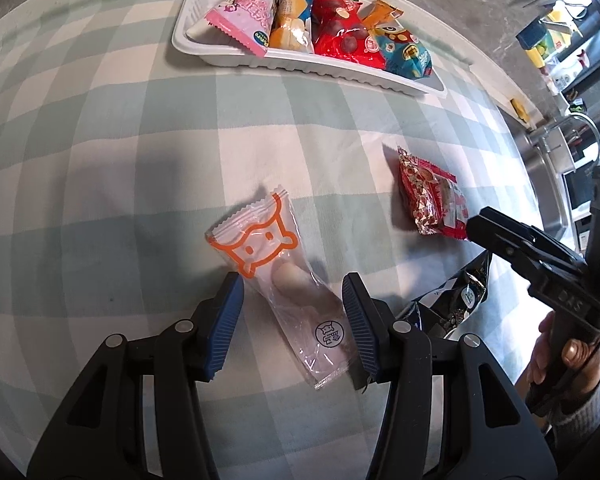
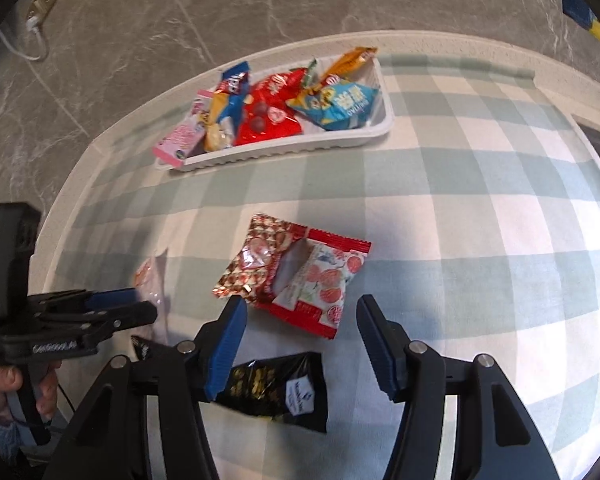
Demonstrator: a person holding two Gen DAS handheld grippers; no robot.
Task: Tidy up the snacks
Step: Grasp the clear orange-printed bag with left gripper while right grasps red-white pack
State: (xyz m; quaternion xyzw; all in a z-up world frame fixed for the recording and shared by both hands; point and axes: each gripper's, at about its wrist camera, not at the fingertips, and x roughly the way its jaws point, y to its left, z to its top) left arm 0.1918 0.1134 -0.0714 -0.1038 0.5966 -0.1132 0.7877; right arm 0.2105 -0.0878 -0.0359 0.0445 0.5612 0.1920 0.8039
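A white tray [image 1: 227, 58] at the back of the checked tablecloth holds several coloured snack packs; it also shows in the right wrist view [image 2: 340, 142]. My left gripper [image 1: 293, 300] is open, its jaws on either side of a clear packet with an orange cat face [image 1: 267, 256], not closed on it. My right gripper [image 2: 302, 320] is open just above the near edge of a red patterned snack pack [image 2: 295, 276]. A black snack pack [image 2: 283, 392] lies under the right gripper. The red pack [image 1: 432, 196] and black pack [image 1: 460, 300] also show in the left wrist view.
The green-and-white checked cloth [image 1: 99, 160] covers the table. A grey marble floor [image 2: 139, 20] lies beyond the far edge. A steel sink and shelves [image 1: 556, 152] stand at the right. The right gripper's body [image 1: 540, 264] is close to the left one.
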